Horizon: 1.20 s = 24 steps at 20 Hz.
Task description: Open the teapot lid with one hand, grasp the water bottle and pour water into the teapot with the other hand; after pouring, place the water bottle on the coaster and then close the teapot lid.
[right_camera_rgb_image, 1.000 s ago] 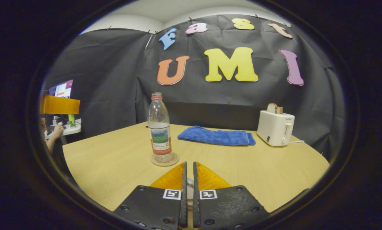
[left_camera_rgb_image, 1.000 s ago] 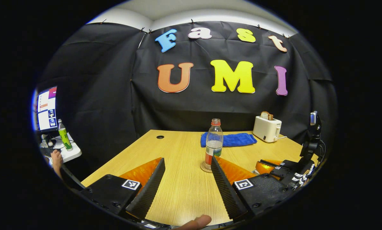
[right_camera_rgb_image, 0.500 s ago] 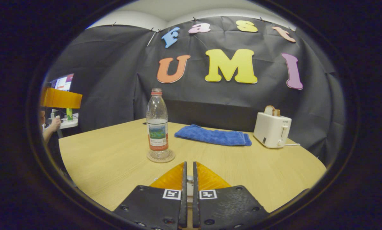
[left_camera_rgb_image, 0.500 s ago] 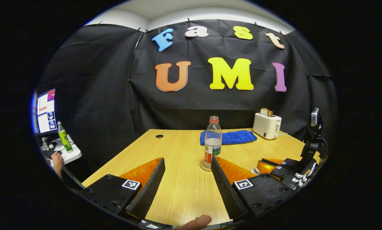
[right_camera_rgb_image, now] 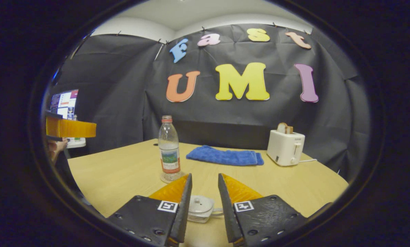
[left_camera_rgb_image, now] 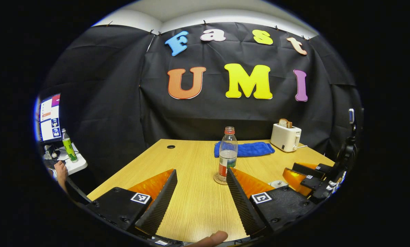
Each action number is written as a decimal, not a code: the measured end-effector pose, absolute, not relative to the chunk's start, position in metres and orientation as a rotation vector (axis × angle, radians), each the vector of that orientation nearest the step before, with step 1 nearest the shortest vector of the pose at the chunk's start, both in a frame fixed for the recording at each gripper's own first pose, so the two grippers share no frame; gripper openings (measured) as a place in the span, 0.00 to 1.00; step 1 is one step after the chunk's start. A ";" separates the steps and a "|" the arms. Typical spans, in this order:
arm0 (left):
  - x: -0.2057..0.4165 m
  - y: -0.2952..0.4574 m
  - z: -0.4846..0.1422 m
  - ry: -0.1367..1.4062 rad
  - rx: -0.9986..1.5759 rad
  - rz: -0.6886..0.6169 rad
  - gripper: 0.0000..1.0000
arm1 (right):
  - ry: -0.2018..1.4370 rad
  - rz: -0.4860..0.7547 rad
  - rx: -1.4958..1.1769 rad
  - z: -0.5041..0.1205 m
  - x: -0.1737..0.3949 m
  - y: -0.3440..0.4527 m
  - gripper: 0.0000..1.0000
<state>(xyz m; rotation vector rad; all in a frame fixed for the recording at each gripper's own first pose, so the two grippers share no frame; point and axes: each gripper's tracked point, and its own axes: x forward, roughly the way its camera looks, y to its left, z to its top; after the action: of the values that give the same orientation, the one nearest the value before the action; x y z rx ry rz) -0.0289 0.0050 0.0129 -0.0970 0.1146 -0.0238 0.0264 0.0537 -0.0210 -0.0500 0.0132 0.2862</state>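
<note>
Two fingers of the right gripper (right_camera_rgb_image: 205, 206), pressed together a moment ago, are now spread above the white teapot (right_camera_rgb_image: 200, 208), whose lid is on. The left gripper (left_camera_rgb_image: 201, 195) stays spread and empty. The water bottle (right_camera_rgb_image: 168, 149) stands on its coaster (right_camera_rgb_image: 170, 177) toward the tabletop's far edge, so the task seems nearly finished.
</note>
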 end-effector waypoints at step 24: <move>-0.056 -0.014 0.028 -0.008 -0.016 -0.113 0.91 | -0.159 0.044 -0.146 0.060 -0.083 -0.083 0.97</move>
<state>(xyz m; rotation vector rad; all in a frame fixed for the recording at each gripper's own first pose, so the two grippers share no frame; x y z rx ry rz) -0.0562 -0.0138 0.0281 -0.0158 -0.0078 -0.1128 -0.0832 -0.0827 0.0604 -0.1457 -0.1589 0.0441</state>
